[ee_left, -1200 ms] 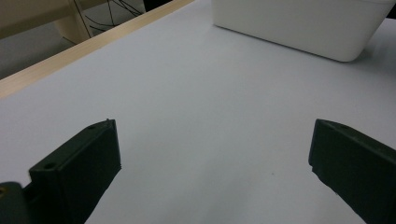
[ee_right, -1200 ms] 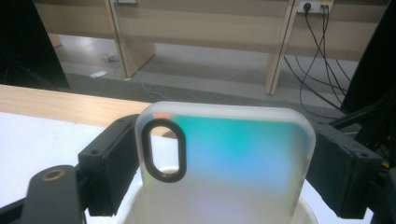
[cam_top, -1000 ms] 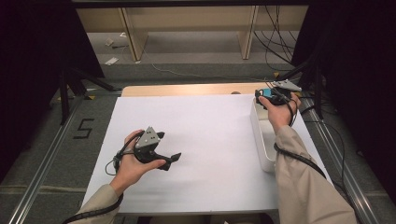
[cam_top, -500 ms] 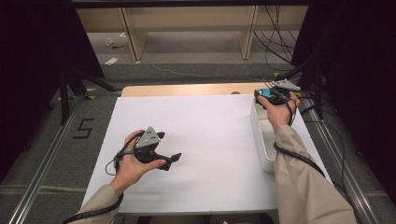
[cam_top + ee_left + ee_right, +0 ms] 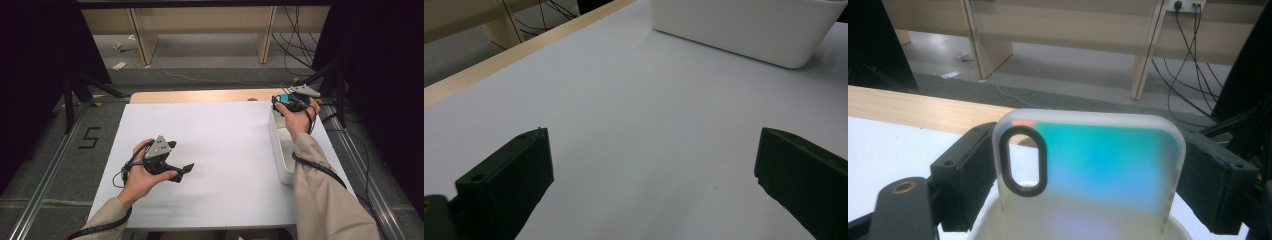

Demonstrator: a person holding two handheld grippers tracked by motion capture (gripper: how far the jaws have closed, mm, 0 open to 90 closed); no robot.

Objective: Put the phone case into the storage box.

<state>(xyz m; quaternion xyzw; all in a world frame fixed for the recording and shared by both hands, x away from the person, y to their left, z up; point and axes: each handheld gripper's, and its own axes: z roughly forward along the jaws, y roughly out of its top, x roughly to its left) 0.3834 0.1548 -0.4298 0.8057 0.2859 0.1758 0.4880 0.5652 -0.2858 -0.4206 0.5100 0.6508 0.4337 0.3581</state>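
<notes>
Your right hand-held gripper (image 5: 283, 101) is clamped on a phone case (image 5: 1090, 172), a frosted translucent shell with a blue-green tint and a black-rimmed oval camera cutout near its upper left corner as the right gripper view shows it. The two black jaws press against the case's opposite long edges, so the case stands upright between them with its back facing the camera. You hold it above the far end of the white bin (image 5: 282, 150), whose rim curves just under the case in the right gripper view. In the high view the bin lies along the right edge of the white sheet covering the desk (image 5: 220, 145), and your right hand sits over its far end, close to the strip of bare wood at the desk's back edge. Your left hand-held gripper (image 5: 186, 169) rests low over the left part of the white sheet, well apart from the bin, with its grey three-cornered plate on top. Its jaws stand wide apart with nothing between them, and the left gripper view looks across bare white surface toward the bin's (image 5: 744, 30) outer wall.
</notes>
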